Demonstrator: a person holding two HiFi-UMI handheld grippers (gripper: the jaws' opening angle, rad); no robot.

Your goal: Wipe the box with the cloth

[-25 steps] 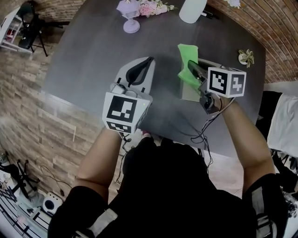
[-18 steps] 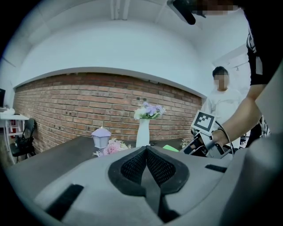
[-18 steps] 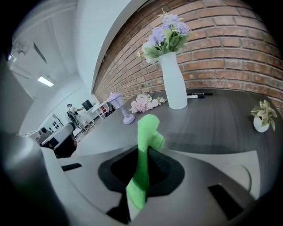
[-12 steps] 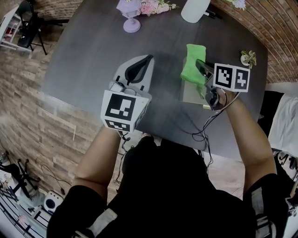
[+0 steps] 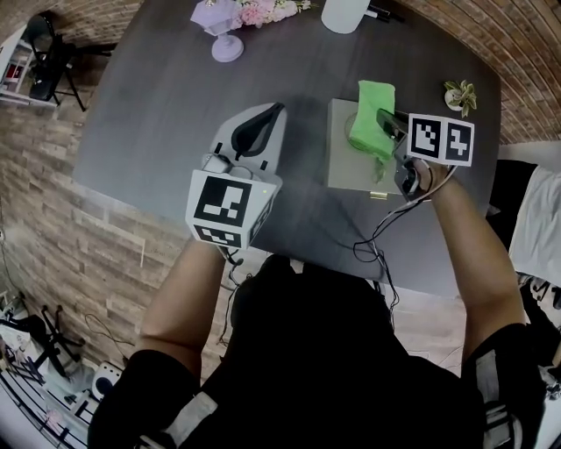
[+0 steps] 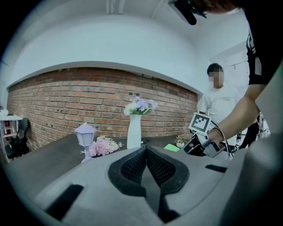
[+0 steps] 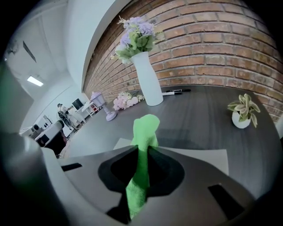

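Right gripper is clamping the green cloth over the box.
Right forearm is reaching forward, with the cloth draping onto the box's right half on the dark table. Left gripper, jaws pressed together and empty, is pointing forward to the left of the box, apart from it, left forearm extending straight.

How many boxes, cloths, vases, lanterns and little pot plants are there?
Box: 1
Green cloth: 1
White vase: 1
Lantern: 1
Pot plant: 1
Total: 5
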